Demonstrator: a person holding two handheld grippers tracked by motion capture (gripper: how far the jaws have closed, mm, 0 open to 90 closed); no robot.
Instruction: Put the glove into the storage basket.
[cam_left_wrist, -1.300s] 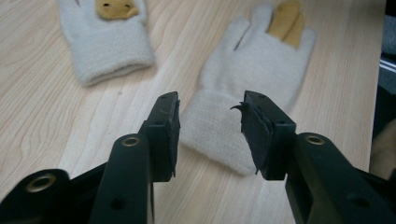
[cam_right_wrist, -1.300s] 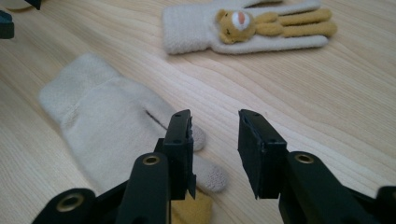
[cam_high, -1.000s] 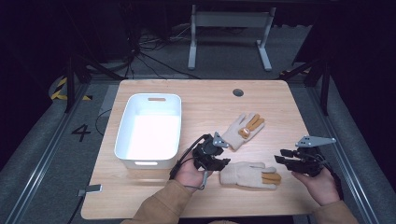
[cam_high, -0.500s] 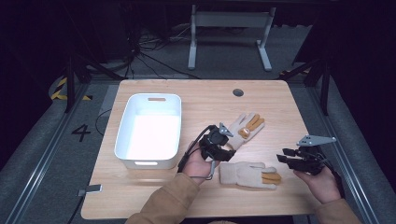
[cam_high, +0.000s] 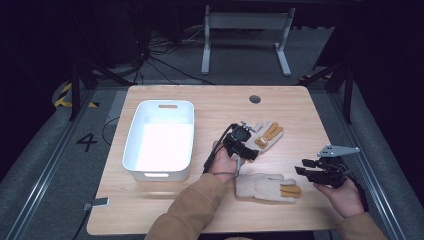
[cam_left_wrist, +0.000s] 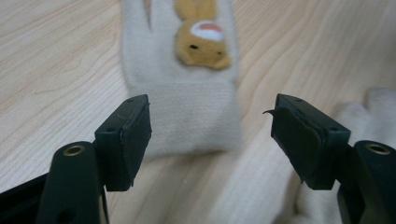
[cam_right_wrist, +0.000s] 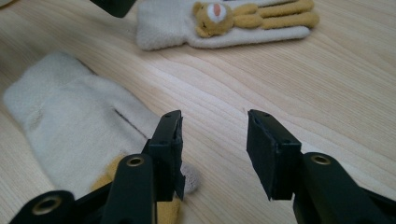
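A cream glove with a bear face (cam_high: 266, 133) lies right of the table's middle, fingers pointing away to the right. My left gripper (cam_high: 248, 148) is at its cuff. In the left gripper view the open jaws (cam_left_wrist: 210, 135) stand either side of the bear glove's cuff (cam_left_wrist: 187, 112), not touching it. A second cream glove (cam_high: 264, 186) lies near the front edge, its tan fingers toward my right gripper (cam_high: 303, 168). In the right gripper view the open gripper (cam_right_wrist: 215, 144) holds nothing, with that glove (cam_right_wrist: 70, 126) beside the left jaw and the bear glove (cam_right_wrist: 224, 21) farther off.
A white rectangular bin (cam_high: 159, 140) stands empty on the left half of the wooden table (cam_high: 210, 105). A round cable hole (cam_high: 255, 99) sits near the far edge. Dark floor, cables and a table frame lie beyond.
My left gripper has moved forward and right, from beside the front glove up to the bear glove's cuff. The right gripper has stayed put.
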